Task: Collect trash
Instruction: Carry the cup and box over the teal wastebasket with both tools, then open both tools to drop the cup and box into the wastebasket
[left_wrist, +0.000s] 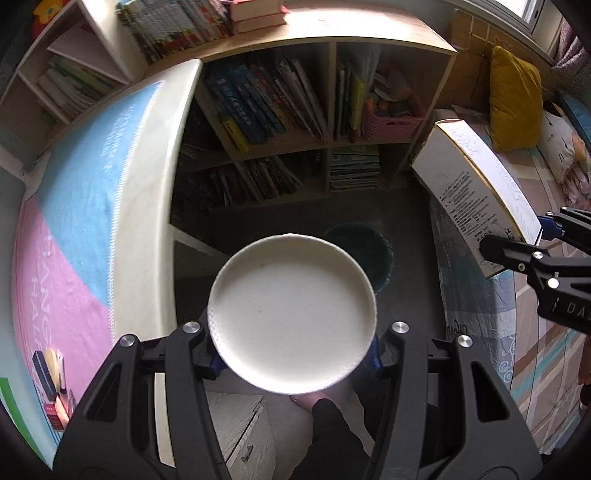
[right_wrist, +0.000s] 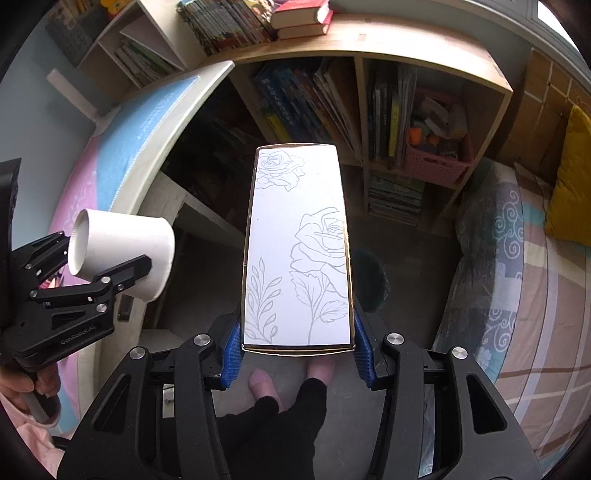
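My left gripper (left_wrist: 293, 354) is shut on a white paper cup (left_wrist: 291, 314), seen bottom-on; it also shows from the side in the right wrist view (right_wrist: 122, 254). My right gripper (right_wrist: 297, 350) is shut on a flat white box (right_wrist: 297, 243) printed with rose outlines; the box also shows in the left wrist view (left_wrist: 469, 188). A dark round trash bin (left_wrist: 364, 251) stands on the floor below and ahead of both, half hidden behind the cup, and behind the box in the right wrist view (right_wrist: 369, 280).
A desk with a pink and blue mat (left_wrist: 85, 206) is on the left. A wooden bookshelf (left_wrist: 295, 122) full of books stands ahead. A bed with a patterned cover (right_wrist: 517, 277) and a yellow pillow (left_wrist: 515, 99) is on the right. The person's feet (right_wrist: 262, 384) are below.
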